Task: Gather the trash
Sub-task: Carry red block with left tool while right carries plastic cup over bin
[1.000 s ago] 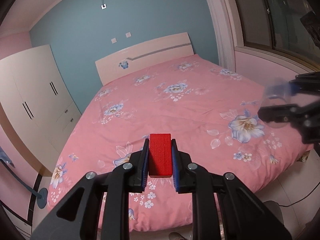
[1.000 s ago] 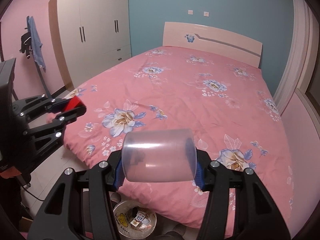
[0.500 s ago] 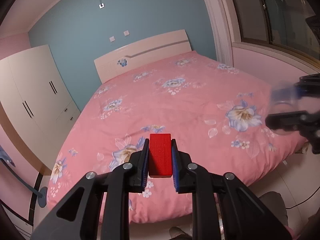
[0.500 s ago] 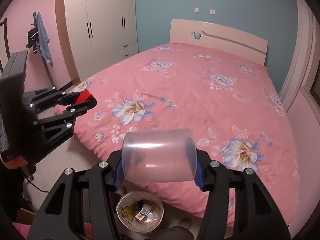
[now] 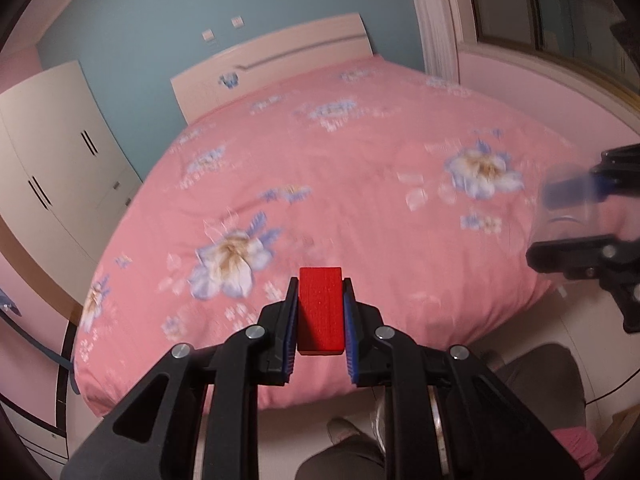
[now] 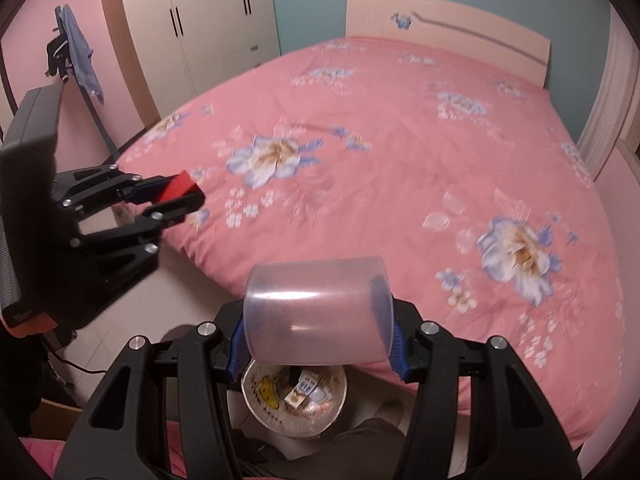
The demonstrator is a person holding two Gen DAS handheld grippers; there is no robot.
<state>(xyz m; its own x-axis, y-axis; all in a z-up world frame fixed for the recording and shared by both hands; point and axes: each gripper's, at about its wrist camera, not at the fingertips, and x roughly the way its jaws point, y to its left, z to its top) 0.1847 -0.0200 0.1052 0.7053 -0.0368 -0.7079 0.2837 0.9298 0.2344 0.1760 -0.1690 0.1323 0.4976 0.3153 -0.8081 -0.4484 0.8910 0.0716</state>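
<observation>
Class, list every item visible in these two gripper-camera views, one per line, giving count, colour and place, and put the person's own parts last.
red block: 1, red, clamped between the left gripper's fingers
plastic cup: 1, translucent, on its side in the right gripper
trash bin: 1, pale, on the floor at the bed's foot, holding litter
bed: 1, pink floral cover, cream headboard
wardrobe: 1, cream, left wall
hanging clothes: blue and black, on a stand
left gripper: 1, black, blue pads
right gripper: 1, black, blue pads
person's leg: dark trousers, beside the bin
</observation>
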